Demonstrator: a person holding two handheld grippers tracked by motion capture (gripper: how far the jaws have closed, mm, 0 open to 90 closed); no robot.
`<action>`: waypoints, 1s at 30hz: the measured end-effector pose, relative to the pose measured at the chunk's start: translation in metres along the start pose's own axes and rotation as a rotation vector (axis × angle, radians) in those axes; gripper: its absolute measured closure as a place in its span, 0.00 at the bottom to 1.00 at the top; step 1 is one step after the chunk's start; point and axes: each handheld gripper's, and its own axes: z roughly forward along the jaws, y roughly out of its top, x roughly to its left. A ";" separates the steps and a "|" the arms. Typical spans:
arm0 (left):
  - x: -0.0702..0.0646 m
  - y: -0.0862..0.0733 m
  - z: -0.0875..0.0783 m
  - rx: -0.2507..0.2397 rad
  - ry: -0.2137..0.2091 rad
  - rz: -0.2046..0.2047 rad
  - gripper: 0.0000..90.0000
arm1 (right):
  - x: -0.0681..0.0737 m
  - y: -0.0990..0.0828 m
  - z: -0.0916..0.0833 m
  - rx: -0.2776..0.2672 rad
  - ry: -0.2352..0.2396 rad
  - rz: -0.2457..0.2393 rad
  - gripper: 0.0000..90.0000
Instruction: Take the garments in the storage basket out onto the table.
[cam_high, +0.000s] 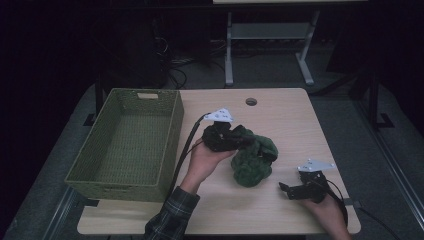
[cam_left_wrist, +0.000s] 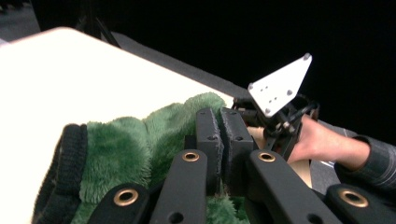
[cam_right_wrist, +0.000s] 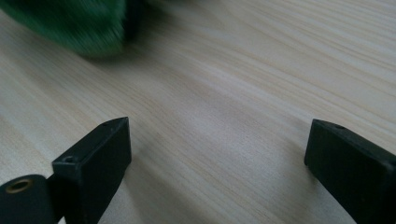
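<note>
Your left gripper (cam_high: 231, 136) is the one on the job: it sits at the left end of the green fleece garment (cam_high: 254, 157), mid-table, just right of the woven basket (cam_high: 125, 142). In the left gripper view the jaws are clamped nearly together w/ green pile (cam_left_wrist: 140, 149) pinched between them, dark ribbed cuff (cam_left_wrist: 65, 172) hanging beside. The bundle runs approx. left-to-right from that grip, its bulk trailing toward your right gripper (cam_high: 295, 190), which rests near the table's (cam_high: 280, 115) front right edge, apart from the cloth. Right jaws are spread wide over bare wood, holding nothing. Basket lies to the left of the grip, so prob. carry that way.
</note>
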 end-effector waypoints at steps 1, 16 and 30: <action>0.001 -0.003 0.003 0.003 -0.002 -0.006 0.97 | 0.000 0.000 0.000 0.000 0.000 0.000 0.08; 0.040 -0.059 0.041 0.132 0.036 -0.071 0.97 | 0.000 0.000 0.000 0.002 0.000 -0.001 0.08; 0.053 -0.083 0.062 0.226 0.135 -0.024 0.95 | 0.000 0.000 0.000 0.001 0.000 -0.003 0.08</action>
